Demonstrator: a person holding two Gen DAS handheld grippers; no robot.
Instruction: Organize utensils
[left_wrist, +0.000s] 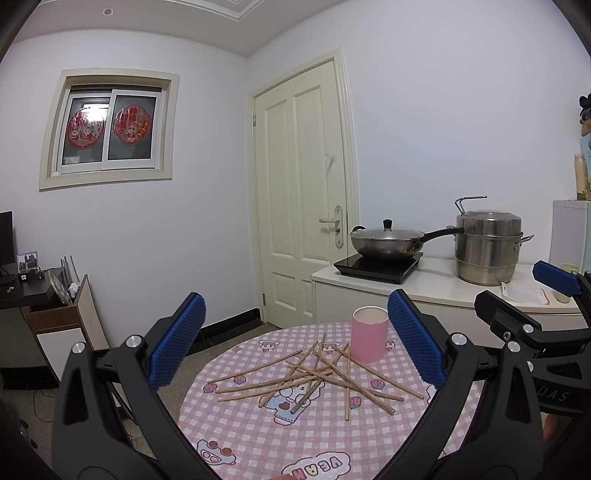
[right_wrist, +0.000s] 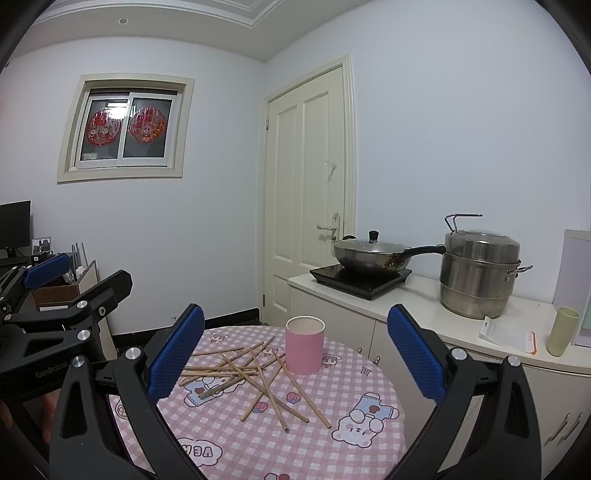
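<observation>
Both claws hang spread and empty, the left claw (left_wrist: 295, 339) beside the right claw (right_wrist: 295, 345). Ahead of them, chopsticks (left_wrist: 314, 376) lie scattered on the tabletop (right_wrist: 332, 454); just beyond stands a pink cup (right_wrist: 304, 345).

Before you stands a round table (left_wrist: 258, 435) under a pink-checked cloth printed with cartoon bears. A loose heap of wooden chopsticks (left_wrist: 314, 373), crossing one another, lies near its middle. Just beyond the heap, toward the far edge, a pink cylindrical cup (left_wrist: 369, 338) stands upright, its mouth open, a stick's end at its base.
</observation>
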